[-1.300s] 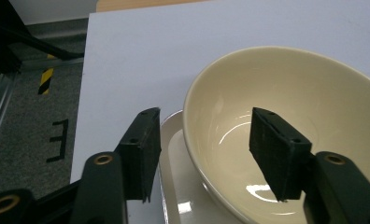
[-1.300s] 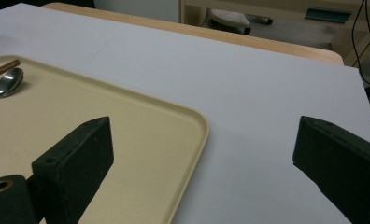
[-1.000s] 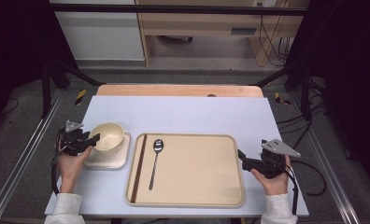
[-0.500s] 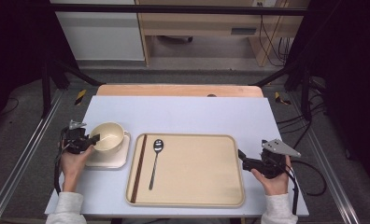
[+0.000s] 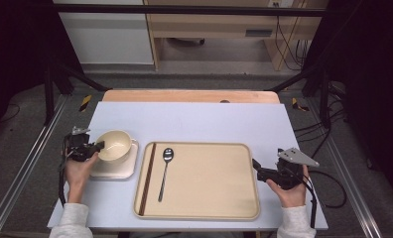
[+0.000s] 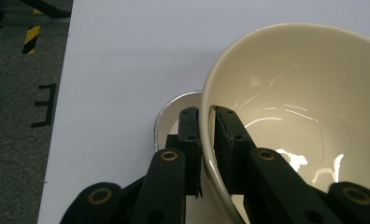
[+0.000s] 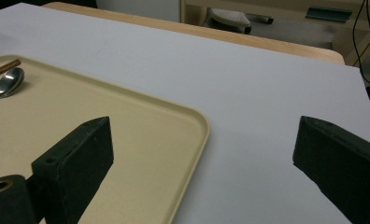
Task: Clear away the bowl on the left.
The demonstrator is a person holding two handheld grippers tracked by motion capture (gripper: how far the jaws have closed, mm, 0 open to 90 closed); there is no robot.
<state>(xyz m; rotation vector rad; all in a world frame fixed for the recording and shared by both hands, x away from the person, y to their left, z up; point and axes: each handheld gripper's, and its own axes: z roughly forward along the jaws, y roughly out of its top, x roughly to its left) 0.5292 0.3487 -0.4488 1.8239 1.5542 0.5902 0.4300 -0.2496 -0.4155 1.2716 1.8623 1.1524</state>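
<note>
Tray: you have a beige, round-cornered tray lying flat on the table between your two tongs; its right edge is just beside the right-hand tongs.
Spoon: a metal spoon lies inside the tray's left part, bowl pointing away from you, on the side nearer your left-hand tongs.
Chopsticks: dark brown chopsticks lie along the tray's left wall, just left of the spoon and parallel to it.
Table: your pale top stretches bare beyond both tongs; a wooden strip runs along its far edge.
</note>
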